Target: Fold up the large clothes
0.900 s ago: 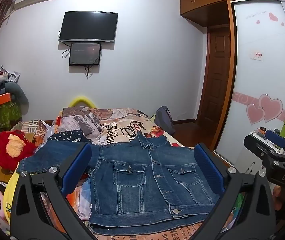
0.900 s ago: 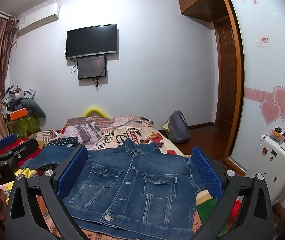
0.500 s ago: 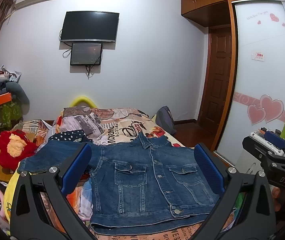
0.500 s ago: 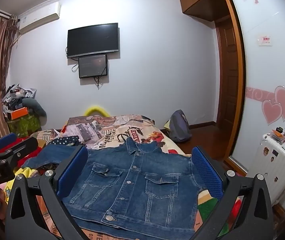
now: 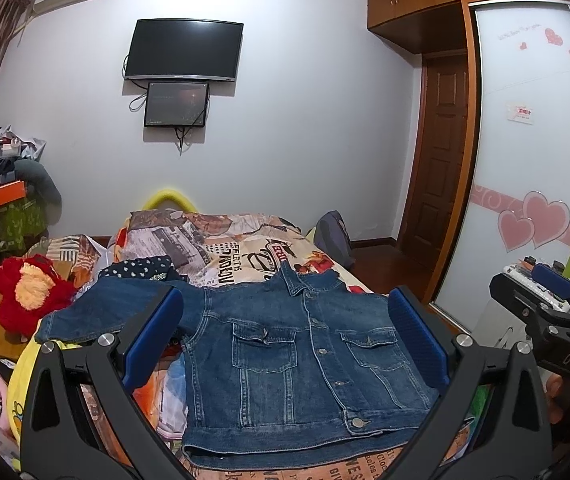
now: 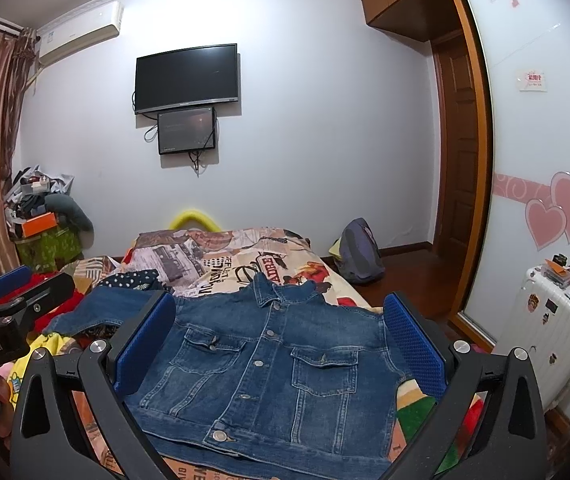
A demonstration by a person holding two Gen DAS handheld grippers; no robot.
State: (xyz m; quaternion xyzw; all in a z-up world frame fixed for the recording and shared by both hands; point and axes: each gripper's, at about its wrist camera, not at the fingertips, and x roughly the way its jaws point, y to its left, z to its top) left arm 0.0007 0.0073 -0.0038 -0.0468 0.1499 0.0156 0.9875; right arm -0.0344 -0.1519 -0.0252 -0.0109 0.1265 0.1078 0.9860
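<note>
Nearest: left gripper point(image 5: 285, 344) and right gripper point(image 6: 281, 344), both spread wide, holding nothing, hovering above the garment.
Next: denim jacket point(image 5: 293, 348), front up, buttoned, flat on the near end of the bed point(image 5: 245, 248); one sleeve point(image 5: 113, 312) stretched left over clutter.
Risk: stiff denim may spring back; the overhanging sleeve could snag on the red plush toy point(image 5: 29, 296).

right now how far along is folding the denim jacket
Done: the denim jacket lies flat on the bed, front up, buttoned. In hand: nothing; the left hand-held gripper and right hand-held gripper hover open. Left: every fold; one sleeve is spread out.
</note>
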